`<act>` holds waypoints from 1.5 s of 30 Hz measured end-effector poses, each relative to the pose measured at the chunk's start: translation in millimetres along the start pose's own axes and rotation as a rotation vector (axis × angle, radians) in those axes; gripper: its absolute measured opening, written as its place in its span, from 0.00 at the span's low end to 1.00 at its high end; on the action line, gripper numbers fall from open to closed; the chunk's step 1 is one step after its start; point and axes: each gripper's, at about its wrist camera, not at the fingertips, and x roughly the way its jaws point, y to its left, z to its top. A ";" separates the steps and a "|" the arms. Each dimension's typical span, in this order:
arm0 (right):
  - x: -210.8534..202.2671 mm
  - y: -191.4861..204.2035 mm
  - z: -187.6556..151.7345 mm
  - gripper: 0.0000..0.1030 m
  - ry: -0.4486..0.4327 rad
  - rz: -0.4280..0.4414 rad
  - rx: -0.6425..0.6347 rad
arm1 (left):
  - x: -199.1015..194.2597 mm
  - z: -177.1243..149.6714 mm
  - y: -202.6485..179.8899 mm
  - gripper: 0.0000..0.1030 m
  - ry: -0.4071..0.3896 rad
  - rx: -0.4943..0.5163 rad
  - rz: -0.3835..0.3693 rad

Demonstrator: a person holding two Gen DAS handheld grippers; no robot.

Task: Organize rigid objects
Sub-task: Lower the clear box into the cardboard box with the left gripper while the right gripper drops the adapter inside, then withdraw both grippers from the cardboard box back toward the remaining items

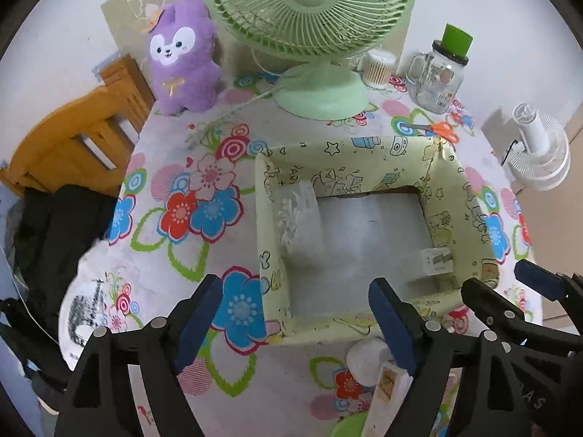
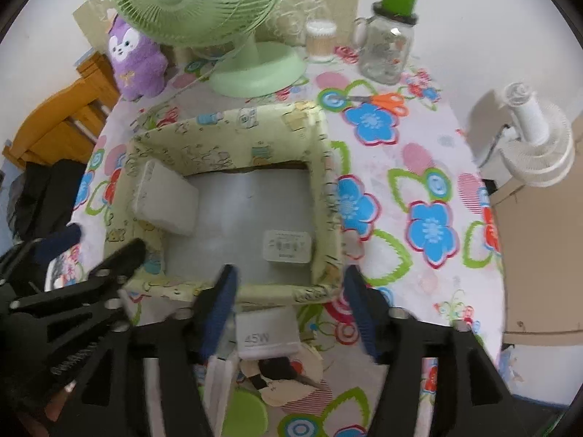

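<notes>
A pale yellow cartoon-print box (image 1: 349, 153) (image 2: 233, 123) stands on the flowered table. Inside it lie a white block (image 2: 165, 200) (image 1: 298, 215) at the left and a white charger (image 2: 288, 245) (image 1: 437, 262) at the right. My left gripper (image 1: 295, 313) is open and empty over the box's near left corner. My right gripper (image 2: 291, 306) is open, just before the box's near wall, above a white 45W charger (image 2: 267, 335) on the table. More white items (image 1: 368, 360) lie near the box's front edge.
A green fan (image 1: 317, 22) (image 2: 204, 3), purple plush toy (image 1: 182, 54), cotton swab tub (image 1: 379, 67), glass mug jar with a green lid (image 1: 441, 73) and orange scissors (image 2: 379, 102) stand behind the box. A wooden chair (image 1: 73, 134) is left, a white fan (image 2: 532, 138) right.
</notes>
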 end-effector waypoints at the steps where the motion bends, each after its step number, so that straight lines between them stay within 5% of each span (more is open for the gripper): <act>1: -2.4 -1.2 -1.4 0.75 -0.005 0.004 0.007 | -1.0 -1.1 2.8 0.85 0.007 -0.013 -0.014; 45: -90.8 0.0 -49.1 0.84 -0.175 -0.024 0.067 | -82.5 -42.9 6.9 0.91 -0.114 0.099 -0.046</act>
